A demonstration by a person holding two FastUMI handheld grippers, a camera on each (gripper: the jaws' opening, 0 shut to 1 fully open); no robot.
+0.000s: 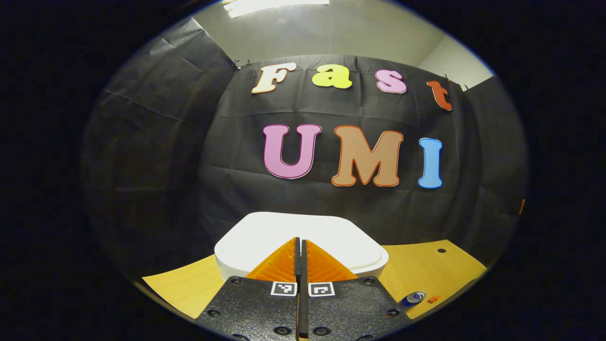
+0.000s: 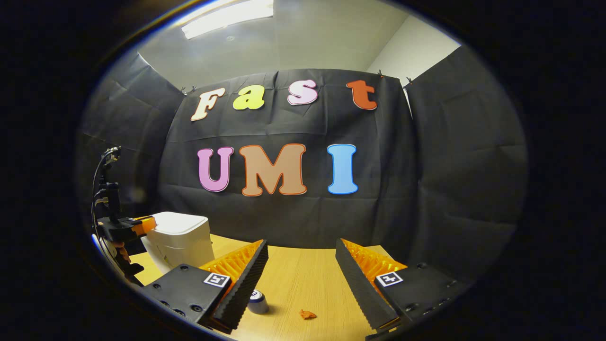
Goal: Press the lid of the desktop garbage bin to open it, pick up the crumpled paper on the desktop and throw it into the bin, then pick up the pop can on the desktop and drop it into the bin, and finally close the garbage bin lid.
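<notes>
Lit from above by a ceiling light panel (image 2: 227, 16), blown out to white glare in both views, brightest at upper left in the right gripper view. Dim toward the rim, with strong falloff into darkness well away from the panel. Heavy fisheye bending: cloth wall (image 2: 426, 189) and its folds curved, ceiling edges bowed. Bright, slightly overexposed white bin lid (image 1: 303, 232) far below the panel in the left gripper view, with soft detail. Warm, evenly lit tabletop (image 2: 303, 274), short soft shadows under the pop can (image 2: 258, 300) and crumpled paper (image 2: 307, 314). Sharp at centre, smeared at the rim; left gripper (image 2: 149, 222) in the right gripper view dark and slightly blurred.
</notes>
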